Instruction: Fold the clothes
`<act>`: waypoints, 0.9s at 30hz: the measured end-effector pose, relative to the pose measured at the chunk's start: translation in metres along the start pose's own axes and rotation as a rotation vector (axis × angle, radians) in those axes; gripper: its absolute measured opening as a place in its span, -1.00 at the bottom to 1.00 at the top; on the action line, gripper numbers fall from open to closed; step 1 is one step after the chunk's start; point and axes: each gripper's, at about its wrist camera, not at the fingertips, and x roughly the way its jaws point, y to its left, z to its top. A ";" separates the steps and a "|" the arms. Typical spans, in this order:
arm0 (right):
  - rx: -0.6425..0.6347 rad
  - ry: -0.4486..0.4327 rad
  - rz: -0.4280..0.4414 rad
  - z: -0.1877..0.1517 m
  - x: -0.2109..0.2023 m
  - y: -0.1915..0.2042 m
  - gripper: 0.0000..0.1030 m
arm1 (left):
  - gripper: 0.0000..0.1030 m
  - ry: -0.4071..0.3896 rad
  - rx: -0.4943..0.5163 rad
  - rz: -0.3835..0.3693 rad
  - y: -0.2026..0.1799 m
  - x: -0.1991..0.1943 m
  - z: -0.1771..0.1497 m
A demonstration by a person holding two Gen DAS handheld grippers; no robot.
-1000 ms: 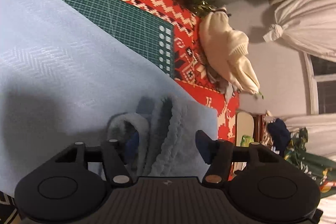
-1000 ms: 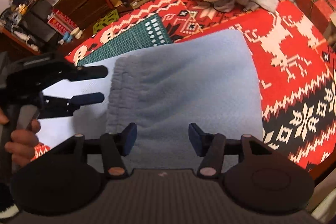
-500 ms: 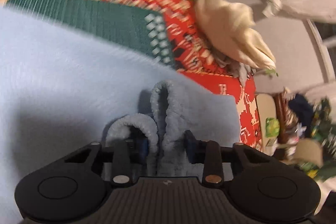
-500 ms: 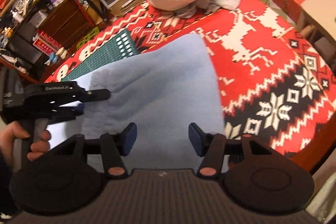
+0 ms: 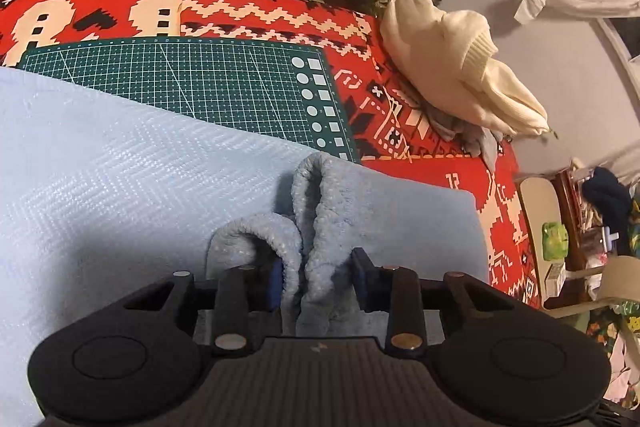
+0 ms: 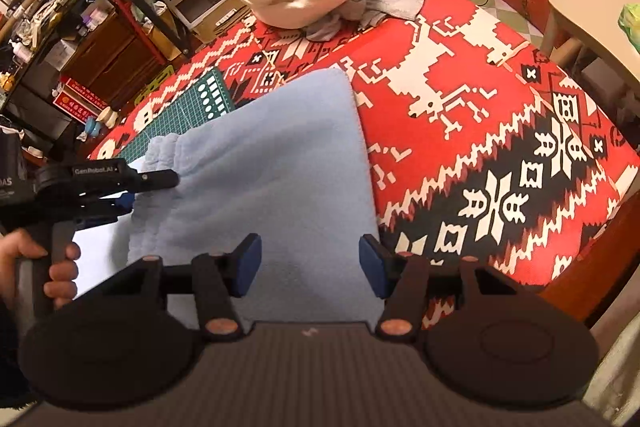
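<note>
Left gripper [image 5: 316, 277] pinches a bunched fold of the light blue fleece garment [image 5: 400, 219], both blue pads pressing into the ruffled elastic edge; its jaws have just been closing and then easing slightly, with the cloth between them. Right gripper [image 6: 310, 267] hangs over the same garment with its fingers spread and nothing between them. Seen from the right wrist, the left gripper [image 6: 132, 187] bites the gathered hem at the garment's left edge, a hand [image 6: 56, 267] wrapped round its handle. The garment lies flat on a pale blue textured sheet [image 5: 100, 187], just in front of the green cutting mat [image 5: 192, 75] (partly covering the mat's near edge). Beyond the mat's far right corner, a cream sweater [image 5: 452, 75] sits heaped on the red patterned tablecloth [image 6: 500, 115].
</note>
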 end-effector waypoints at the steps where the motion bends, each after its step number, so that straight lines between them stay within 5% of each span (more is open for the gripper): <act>1: -0.003 0.002 0.000 0.000 0.001 -0.001 0.11 | -0.26 -0.004 0.010 0.010 -0.002 0.000 -0.001; 4: -0.017 0.009 0.003 0.000 0.007 0.000 -0.06 | -0.18 -0.010 -0.001 0.026 -0.005 -0.007 -0.001; 6: -0.042 0.018 0.002 0.000 0.011 0.004 -0.48 | -0.20 -0.019 -0.009 0.025 -0.007 -0.018 -0.001; 8: -0.067 0.026 0.001 0.000 0.017 0.010 -0.65 | -0.20 -0.032 0.002 0.036 -0.010 -0.031 -0.002; 13: -0.131 0.042 0.017 0.000 0.033 0.030 -0.66 | -0.42 -0.052 0.077 0.054 -0.028 -0.055 -0.005; 18: -0.227 0.101 -0.045 -0.009 0.067 0.047 -0.67 | -0.59 -0.017 0.177 -0.007 -0.057 -0.031 -0.005; 23: -0.264 0.103 -0.061 -0.020 0.079 0.047 -0.67 | -0.95 0.024 0.187 0.068 -0.055 0.013 -0.001; 27: -0.239 0.111 -0.048 -0.024 0.073 0.044 -0.67 | -0.94 0.028 0.121 0.039 -0.039 0.022 0.003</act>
